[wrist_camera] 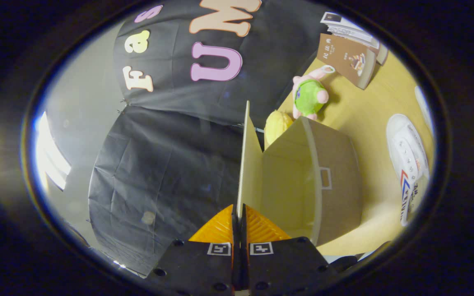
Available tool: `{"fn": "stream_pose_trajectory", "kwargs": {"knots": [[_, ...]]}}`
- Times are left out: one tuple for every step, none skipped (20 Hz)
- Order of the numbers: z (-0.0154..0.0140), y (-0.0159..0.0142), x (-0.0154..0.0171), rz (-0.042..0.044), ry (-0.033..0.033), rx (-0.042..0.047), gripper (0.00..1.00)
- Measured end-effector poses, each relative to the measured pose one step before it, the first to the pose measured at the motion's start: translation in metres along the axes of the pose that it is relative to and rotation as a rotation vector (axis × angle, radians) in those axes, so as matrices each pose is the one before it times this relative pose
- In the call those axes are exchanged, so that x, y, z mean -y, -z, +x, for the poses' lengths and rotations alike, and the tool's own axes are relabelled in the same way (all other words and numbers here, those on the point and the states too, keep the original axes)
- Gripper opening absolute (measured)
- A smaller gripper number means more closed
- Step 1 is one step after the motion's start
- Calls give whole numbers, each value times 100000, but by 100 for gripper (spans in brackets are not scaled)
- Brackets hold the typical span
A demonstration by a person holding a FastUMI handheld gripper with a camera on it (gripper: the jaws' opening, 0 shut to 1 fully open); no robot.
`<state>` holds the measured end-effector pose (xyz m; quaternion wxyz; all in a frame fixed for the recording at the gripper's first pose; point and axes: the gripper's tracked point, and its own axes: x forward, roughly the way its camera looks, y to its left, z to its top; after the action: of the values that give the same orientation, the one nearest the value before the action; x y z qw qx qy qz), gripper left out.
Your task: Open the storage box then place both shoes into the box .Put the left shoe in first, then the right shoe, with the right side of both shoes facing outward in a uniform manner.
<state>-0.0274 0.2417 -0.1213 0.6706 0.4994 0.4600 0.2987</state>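
My gripper [239, 213] is shut on the edge of the storage box's lid [248, 160], a thin beige flap seen edge-on that runs straight ahead from the fingertips. The view is rolled on its side. The lid stands swung away from the beige storage box [335, 181], whose hollow inside shows just beyond the fingers. A small rectangular handle slot marks the box's side wall. A white shoe [407, 164] with red and blue stripes lies on the yellow table [368, 115] past the box. The pale edge of what may be a second shoe [423, 102] shows farther out.
A green and pink plush toy [309, 96] and a yellow plush [277, 125] sit on the table behind the box. Brown and white books [350, 55] lie farther back. The booth's black cloth wall hangs close by the lid.
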Motion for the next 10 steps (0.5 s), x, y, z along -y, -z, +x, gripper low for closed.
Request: {"fn": "stream_pose_trajectory", "kwargs": {"knots": [[478,168,-962,-1925,-258,-333,3],[406,172,-947,-2200,-251,-417,3],[352,296,-924,-2488,-14,-462,3],[621,181,-621,-2234,299,-680,3],[682,398,-833,-1688,72,-665,3],[869,269,-764,-1225,-490,-691,3],[669,169,-952,-1073,-559,-585,3],[690,204,-610,-1145,-444,-702,3],[796,296,-696,-1431,-202,-664,3],[841,193,-581,-1399,-80,-673,3]]}}
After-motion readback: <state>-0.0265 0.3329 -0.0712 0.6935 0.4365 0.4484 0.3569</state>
